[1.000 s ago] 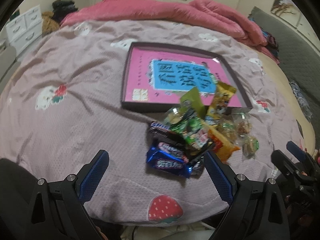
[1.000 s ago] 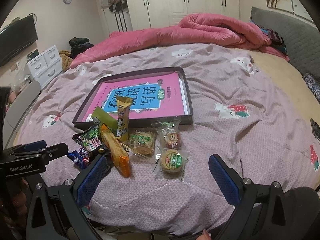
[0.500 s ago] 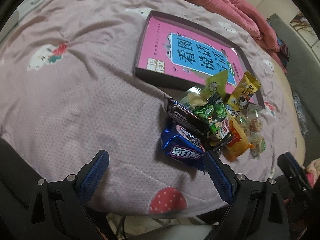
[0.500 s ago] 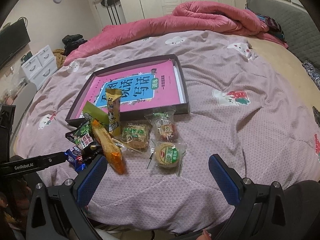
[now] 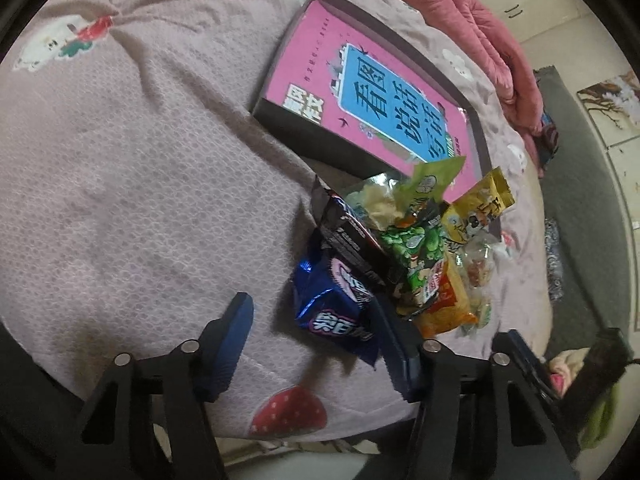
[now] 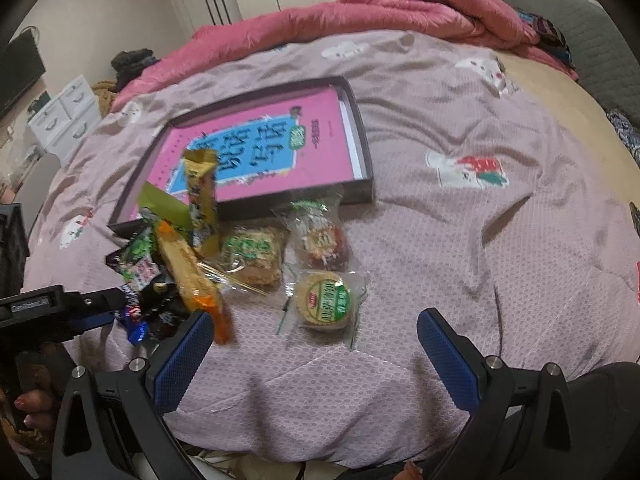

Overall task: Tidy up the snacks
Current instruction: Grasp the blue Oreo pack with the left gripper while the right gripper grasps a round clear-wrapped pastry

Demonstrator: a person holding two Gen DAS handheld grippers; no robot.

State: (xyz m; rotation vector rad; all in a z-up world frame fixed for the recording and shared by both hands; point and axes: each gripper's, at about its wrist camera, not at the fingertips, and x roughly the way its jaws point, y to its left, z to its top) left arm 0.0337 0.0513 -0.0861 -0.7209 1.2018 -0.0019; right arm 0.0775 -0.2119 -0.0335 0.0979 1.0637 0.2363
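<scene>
- Change since one second ago: the left gripper point(image 5: 316, 332) has come down and in toward the snack pile, its view now tilted and much closer; the right gripper point(image 6: 314, 344) has edged forward a little, and the snacks have not shifted.
- Left gripper: jaws part open, narrower than a second ago, nothing held. The blue wrapped packet point(image 5: 334, 304) lies just beyond the gap, its near end against the inner face of the right-hand pad point(image 5: 394, 344).
- Right gripper: jaws wide apart, empty, hovering over bare quilt at the near edge of the bed. The round cake in clear wrap point(image 6: 325, 302) lies just ahead of the gap.
- Snack pile, outward from the left gripper: a black packet point(image 5: 350, 236) leans on the blue one; next to it a green pea packet point(image 5: 416, 252), an orange packet point(image 5: 450, 300), a light green sachet point(image 5: 434, 180) and a yellow stick packet point(image 5: 480, 208), the last propped against the tray wall.
- Loose items ahead of the right gripper: a square pastry in clear wrap point(image 6: 252, 254) and a reddish wrapped sweet point(image 6: 322, 236), side by side near the tray's near edge.
- Dark shallow tray point(image 6: 366, 148) holds a pink book point(image 6: 256, 152); it sits mid-bed, behind the snacks.
- Surface: mauve quilt point(image 6: 460, 248) with cartoon prints and a strawberry motif point(image 5: 290, 410) at the near edge.
- Room: rolled pink duvet point(image 6: 400, 12) at the far edge of the bed, white wardrobes and a white drawer unit point(image 6: 66, 112) beyond.
</scene>
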